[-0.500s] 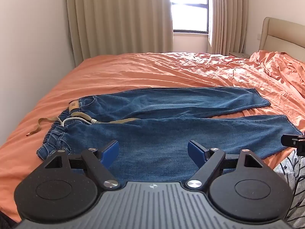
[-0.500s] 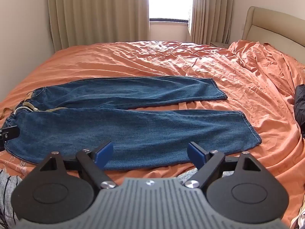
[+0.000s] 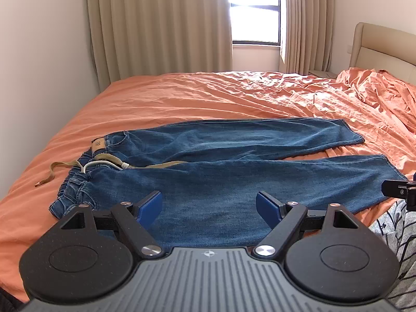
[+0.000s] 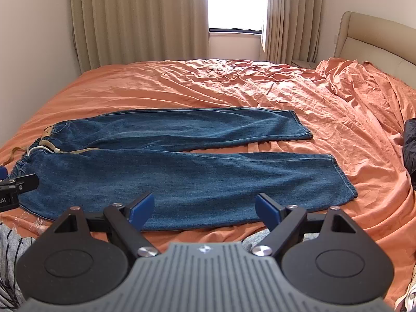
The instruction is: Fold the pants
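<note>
Blue jeans (image 3: pixel 221 171) (image 4: pixel 182 166) lie flat on the orange bed (image 3: pixel 182 96), waistband to the left, both legs stretched to the right and slightly apart. A tan drawstring (image 3: pixel 54 167) trails off the waistband at the left. My left gripper (image 3: pixel 209 205) is open and hovers above the near leg close to the waist, with nothing between its blue pads. Over the near leg's front edge, nearer the hems, my right gripper (image 4: pixel 205 206) stands open and empty too. Each gripper shows at the edge of the other's view.
Wrinkled orange sheet (image 4: pixel 286 91) covers the bed and bunches toward the beige headboard (image 4: pixel 374 41) at right. Curtains (image 3: pixel 161 26) and a window (image 3: pixel 253 13) stand behind. A dark item (image 4: pixel 410 143) lies at the right edge. Patterned fabric (image 3: pixel 400 223) sits at the bed's near side.
</note>
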Demonstrator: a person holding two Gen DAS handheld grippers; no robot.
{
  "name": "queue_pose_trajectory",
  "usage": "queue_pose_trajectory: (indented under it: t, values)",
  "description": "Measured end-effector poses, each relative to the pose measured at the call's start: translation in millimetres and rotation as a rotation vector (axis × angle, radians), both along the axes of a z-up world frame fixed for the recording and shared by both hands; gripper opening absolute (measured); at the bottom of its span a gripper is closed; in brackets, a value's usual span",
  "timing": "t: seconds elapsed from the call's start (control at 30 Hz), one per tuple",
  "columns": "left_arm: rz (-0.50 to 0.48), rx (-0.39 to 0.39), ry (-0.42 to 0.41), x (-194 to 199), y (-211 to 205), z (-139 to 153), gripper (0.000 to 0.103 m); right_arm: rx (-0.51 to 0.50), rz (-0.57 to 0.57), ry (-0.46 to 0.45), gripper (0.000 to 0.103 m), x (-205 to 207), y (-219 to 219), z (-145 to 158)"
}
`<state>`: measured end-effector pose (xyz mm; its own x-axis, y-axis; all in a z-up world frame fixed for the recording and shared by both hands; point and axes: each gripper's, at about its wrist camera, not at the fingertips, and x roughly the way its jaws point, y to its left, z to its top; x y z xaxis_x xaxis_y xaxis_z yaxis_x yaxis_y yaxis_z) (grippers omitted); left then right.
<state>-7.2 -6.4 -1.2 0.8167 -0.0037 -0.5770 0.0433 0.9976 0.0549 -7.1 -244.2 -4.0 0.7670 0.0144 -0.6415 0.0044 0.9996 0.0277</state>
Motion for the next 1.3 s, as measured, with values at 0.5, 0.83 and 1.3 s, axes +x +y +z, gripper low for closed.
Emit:
queue_pose_trajectory:
  t: [0.5, 0.83, 1.3]
  values:
    - [-0.016, 0.009, 0.000, -12, -9, 11, 0.096, 0.013, 0.060, -0.016, 0.081, -13, 7, 9]
    - [-0.021, 0.005, 0.001, -10, -7, 15, 0.096, 0.020, 0.108, -0.025, 0.081, -18, 12, 14]
    - [-0.028, 0.003, -0.007, -11, -8, 19, 0.096, 0.013, 0.142, -0.020, 0.081, -18, 15, 15]
